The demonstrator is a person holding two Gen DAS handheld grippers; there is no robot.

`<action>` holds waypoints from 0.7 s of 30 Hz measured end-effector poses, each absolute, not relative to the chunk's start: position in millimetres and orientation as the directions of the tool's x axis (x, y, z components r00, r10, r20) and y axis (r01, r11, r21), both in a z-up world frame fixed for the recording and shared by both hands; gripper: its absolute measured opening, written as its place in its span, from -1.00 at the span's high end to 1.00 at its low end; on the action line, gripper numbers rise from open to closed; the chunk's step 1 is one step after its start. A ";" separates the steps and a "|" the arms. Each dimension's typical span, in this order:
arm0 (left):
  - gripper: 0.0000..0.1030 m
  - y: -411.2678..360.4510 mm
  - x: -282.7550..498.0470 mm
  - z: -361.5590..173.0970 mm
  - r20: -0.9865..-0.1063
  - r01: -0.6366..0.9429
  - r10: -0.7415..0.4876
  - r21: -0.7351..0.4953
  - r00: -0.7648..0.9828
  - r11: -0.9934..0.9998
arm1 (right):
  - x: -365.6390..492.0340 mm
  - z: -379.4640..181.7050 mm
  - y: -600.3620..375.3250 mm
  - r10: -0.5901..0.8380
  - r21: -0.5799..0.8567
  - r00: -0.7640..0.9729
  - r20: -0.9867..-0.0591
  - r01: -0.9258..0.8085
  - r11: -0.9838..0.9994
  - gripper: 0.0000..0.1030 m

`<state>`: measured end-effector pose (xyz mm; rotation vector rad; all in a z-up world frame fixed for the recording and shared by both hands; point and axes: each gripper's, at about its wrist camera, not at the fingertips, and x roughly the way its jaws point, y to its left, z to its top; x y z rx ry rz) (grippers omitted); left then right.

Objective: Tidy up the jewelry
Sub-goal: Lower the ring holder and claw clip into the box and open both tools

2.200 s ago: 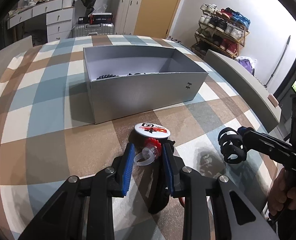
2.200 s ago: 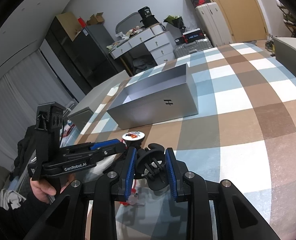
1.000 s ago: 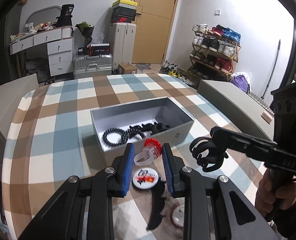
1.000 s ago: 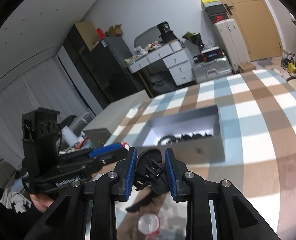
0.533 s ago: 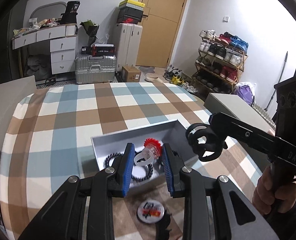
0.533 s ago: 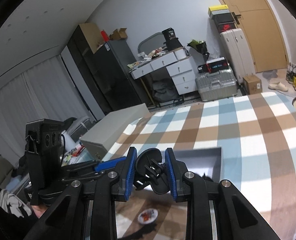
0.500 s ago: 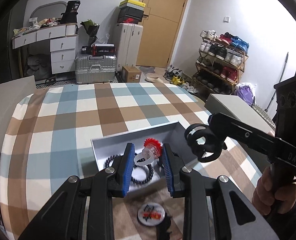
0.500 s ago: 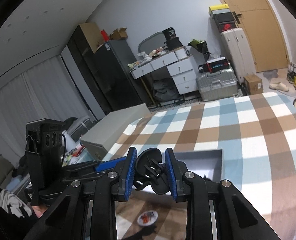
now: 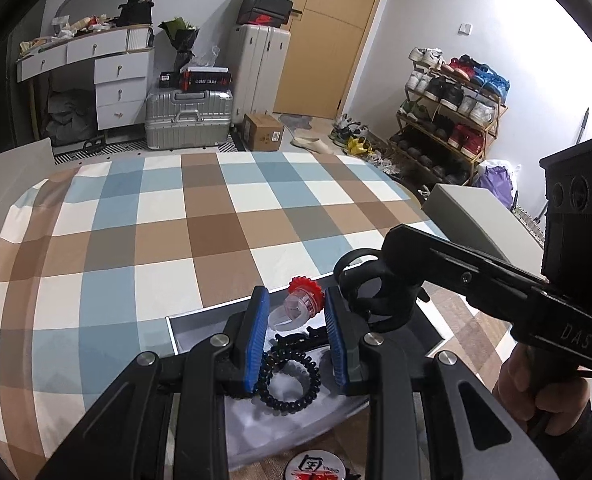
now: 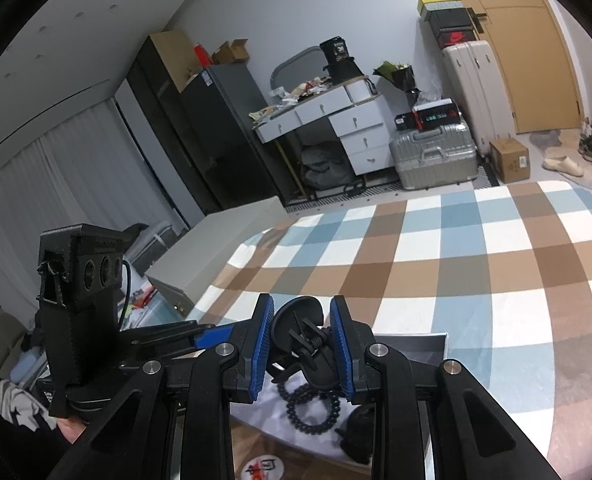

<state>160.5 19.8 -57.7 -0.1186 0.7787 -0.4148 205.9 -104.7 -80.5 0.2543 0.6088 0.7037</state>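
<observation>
Table (image 9: 143, 216) w/ checked cloth is seen farther below than 2 s ago; grey box (image 9: 199, 316) now sits under both grippers. Left gripper (image 9: 293, 312) is clenched on red-topped ring (image 9: 300, 304), right gripper (image 10: 302, 336) on black hair clip (image 10: 304, 340). Drop-off judged imminent.

left black two-finger gripper with blue pads (image 9: 293, 332): raised, pads clamped on something | right black two-finger gripper with blue pads (image 10: 302, 344): raised just beside the left, likewise clamped | bare hand (image 9: 544, 392) grips right handle, apparently the person's right
</observation>
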 end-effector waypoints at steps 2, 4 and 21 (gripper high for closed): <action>0.56 19.5 161.2 -59.7 -0.660 0.319 -0.408 -0.259 0.631 0.912 | 208.6 -84.4 -106.0 0.671 0.419 0.595 -0.442 -0.524 0.741 0.46; 0.56 18.9 162.4 -61.6 -0.667 0.318 -0.408 -0.261 0.624 0.912 | 208.8 -87.3 -106.1 0.667 0.419 0.593 -0.451 -0.519 0.745 0.46; 0.53 19.2 169.8 -72.3 -0.698 0.312 -0.418 -0.283 0.581 0.907 | 219.9 -108.2 -107.2 0.652 0.442 0.563 -0.508 -0.479 0.758 0.40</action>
